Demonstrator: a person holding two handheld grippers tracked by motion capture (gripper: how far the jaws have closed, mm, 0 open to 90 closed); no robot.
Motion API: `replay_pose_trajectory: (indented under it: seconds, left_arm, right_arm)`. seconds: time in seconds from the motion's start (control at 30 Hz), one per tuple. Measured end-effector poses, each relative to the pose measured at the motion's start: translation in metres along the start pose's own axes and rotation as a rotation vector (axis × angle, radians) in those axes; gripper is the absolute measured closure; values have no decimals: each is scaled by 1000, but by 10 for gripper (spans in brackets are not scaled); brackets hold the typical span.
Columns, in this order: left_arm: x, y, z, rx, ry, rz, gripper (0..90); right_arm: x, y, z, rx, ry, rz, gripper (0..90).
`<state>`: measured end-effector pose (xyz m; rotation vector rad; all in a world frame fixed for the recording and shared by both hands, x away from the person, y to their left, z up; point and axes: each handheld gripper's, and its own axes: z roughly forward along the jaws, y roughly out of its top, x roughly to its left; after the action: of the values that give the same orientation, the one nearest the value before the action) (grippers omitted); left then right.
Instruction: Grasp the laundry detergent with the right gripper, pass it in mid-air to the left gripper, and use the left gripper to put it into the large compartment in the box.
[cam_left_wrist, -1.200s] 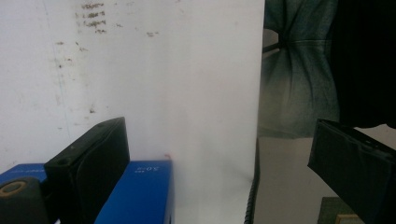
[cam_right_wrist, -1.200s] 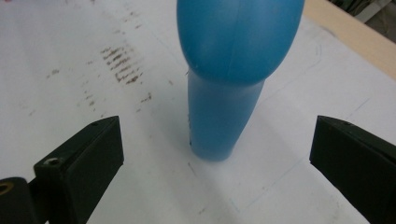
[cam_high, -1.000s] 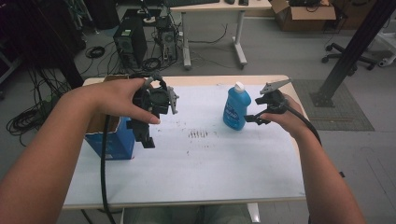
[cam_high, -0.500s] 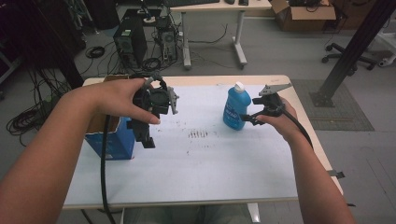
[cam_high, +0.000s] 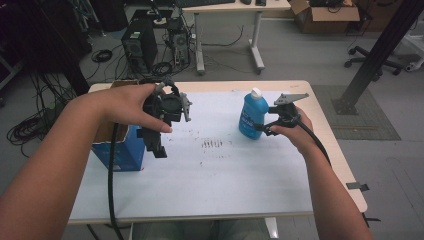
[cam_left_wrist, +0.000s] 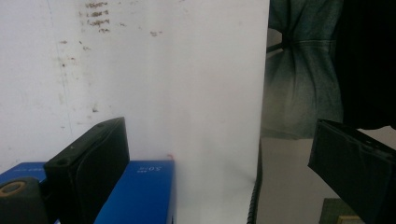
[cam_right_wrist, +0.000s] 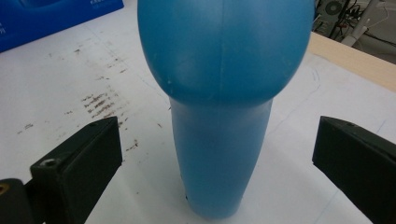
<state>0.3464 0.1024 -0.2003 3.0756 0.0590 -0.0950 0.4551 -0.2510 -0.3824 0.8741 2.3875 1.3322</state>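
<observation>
Blue bottle (cam_right_wrist: 224, 107) upright between spread right gripper (cam_right_wrist: 217, 172) jaws, untouched.

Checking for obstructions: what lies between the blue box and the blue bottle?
In the high view, only bare white table with brown smudges lies between blue box and blue bottle.

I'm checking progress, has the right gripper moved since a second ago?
Yes. In the high view the right gripper has slid left, toward the blue bottle, which stayed put; its open jaws now flank the bottle's body.
</observation>
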Motion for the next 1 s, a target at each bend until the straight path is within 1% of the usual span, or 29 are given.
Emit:
replay_pose_trajectory:
  seconds: [0.03,0.3,0.43,0.53,0.67,0.77,0.87,1.0]
  left_arm:
    - [0,0,0,-1,0,1,53]
    - [0,2,1,2,-4,9,53]
    - [1,1,1,4,-4,7,53]
    - [2,2,2,4,-2,8,53]
    - [2,2,2,4,-5,8,53]
    - [2,3,3,6,-7,8,53]
    - [3,3,4,5,-6,6,53]
    - [3,4,4,10,-8,7,53]
  right_arm:
    - [0,-1,2,-8,-9,4,13]
    - [2,-7,11,-38,-20,20,15]
    - [2,-9,15,-58,-38,18,7]
    - [2,-11,18,-78,-40,29,8]
    - [2,-14,23,-91,-46,37,8]
    - [2,-16,26,-101,-59,40,8]
    - [1,-18,28,-123,-65,66,7]
    - [2,-20,33,-139,-68,73,7]
